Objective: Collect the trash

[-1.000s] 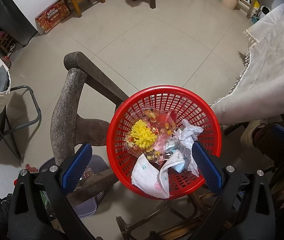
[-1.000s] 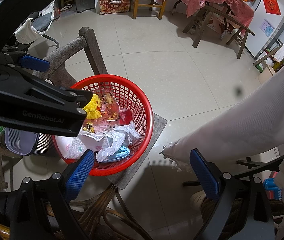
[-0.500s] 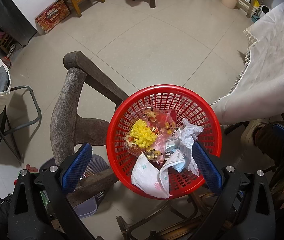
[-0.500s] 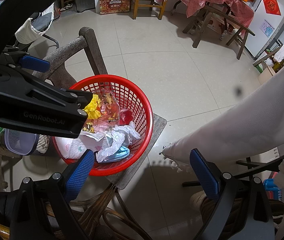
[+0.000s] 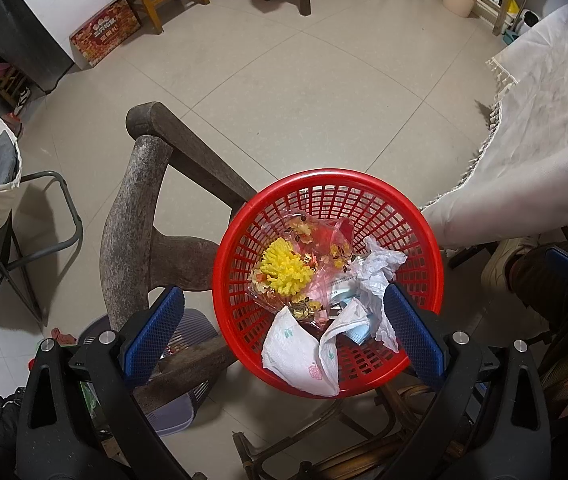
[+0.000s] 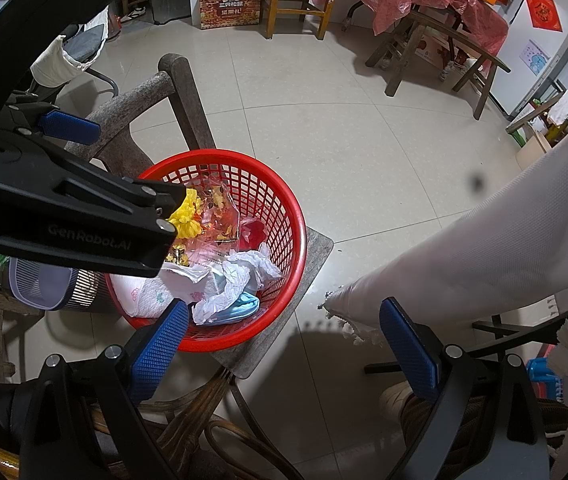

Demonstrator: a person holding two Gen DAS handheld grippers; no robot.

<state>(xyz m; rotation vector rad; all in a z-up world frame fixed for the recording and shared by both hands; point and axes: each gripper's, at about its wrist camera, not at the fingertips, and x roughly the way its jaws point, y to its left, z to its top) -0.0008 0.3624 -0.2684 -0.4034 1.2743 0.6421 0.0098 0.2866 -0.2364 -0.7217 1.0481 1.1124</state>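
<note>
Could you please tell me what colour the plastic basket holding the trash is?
The basket is bright red, a lattice-walled plastic one; the left wrist view shows it best.

Change from the earlier frames is negligible. In the right wrist view, the left gripper (image 6: 120, 204) sits marginally lower over the red basket (image 6: 284, 216). Basket contents and gripper openings show no discernible change.

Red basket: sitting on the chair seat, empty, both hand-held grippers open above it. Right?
Not empty. The red basket holds trash: a yellow pom-pom, crumpled tissue and a printed napkin, per the left wrist view. It sits on the chair seat; both grippers are open.
</note>
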